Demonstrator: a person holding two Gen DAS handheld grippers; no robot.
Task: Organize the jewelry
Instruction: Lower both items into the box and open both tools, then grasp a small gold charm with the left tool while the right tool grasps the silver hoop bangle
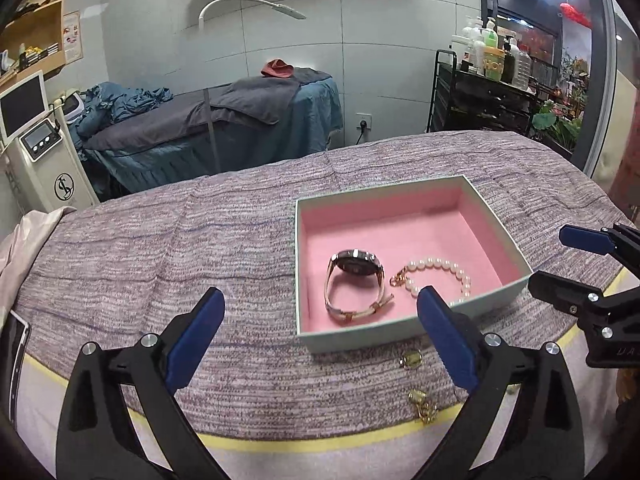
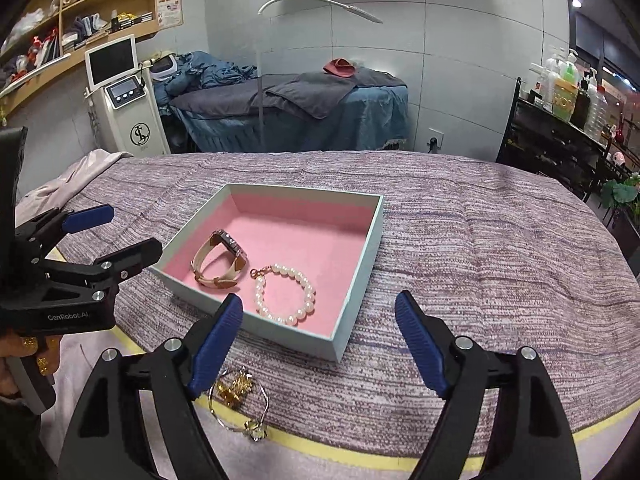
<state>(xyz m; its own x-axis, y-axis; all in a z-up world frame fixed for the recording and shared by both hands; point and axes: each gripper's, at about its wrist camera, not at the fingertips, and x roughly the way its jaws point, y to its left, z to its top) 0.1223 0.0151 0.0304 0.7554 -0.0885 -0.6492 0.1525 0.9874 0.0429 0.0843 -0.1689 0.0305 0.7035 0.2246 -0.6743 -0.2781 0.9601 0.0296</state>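
Watch (image 1: 354,286) and pearls (image 1: 436,276) already lie in the box (image 1: 400,196); both grippers (image 1: 320,320) (image 2: 320,340) hang spread and empty near it, likely readying for the gold pieces (image 2: 240,404) just before its front wall.

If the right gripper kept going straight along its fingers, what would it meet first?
Probably the near front wall of the box, with the pearl bracelet just beyond it inside. The right gripper is open and empty; its height above the bedspread is hard to judge.

"GenRobot.AI" stands in pale letters on the black body of the left gripper (image 2: 86,236). The white floor-standing machine (image 2: 128,108) bears a round black monogram, its letters not clearly readable.
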